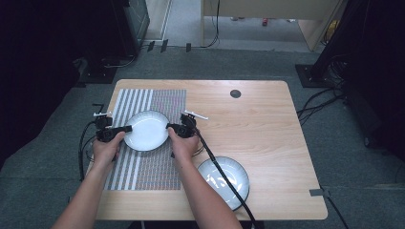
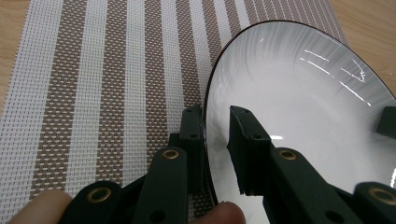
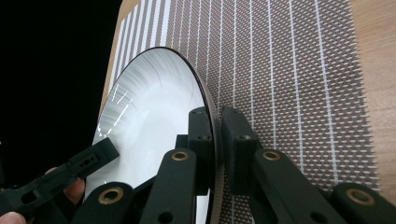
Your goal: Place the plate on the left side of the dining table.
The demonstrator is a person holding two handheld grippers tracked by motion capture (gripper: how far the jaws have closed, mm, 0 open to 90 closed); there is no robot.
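The left gripper (image 2: pixel 217 140) is seen straddling the near rim of a white plate (image 1: pixel 147 130); one jaw sits outside against the rim, while the inner jaw stands visibly clear of the plate's surface, so the pads are judged spread about the rim rather than pinching it. The right gripper (image 3: pixel 217 140) is pressed onto the opposite edge of the same plate, its two jaws closed tight with the dark rim caught between them. In the high view the plate is found between the two hands, over the striped placemat (image 1: pixel 157 164) at the table's left side; whether it rests fully on the mat or is tipped slightly cannot be told. A second white plate (image 1: pixel 224 179) lies well apart on the bare wooden table (image 1: pixel 267 129), near the front edge beside the right forearm, and is untouched. The placing of the first plate on the mat is judged all but done: one grip appears slackened, the other not yet let go. Release by the right gripper and the handling of the second plate are judged outstanding.
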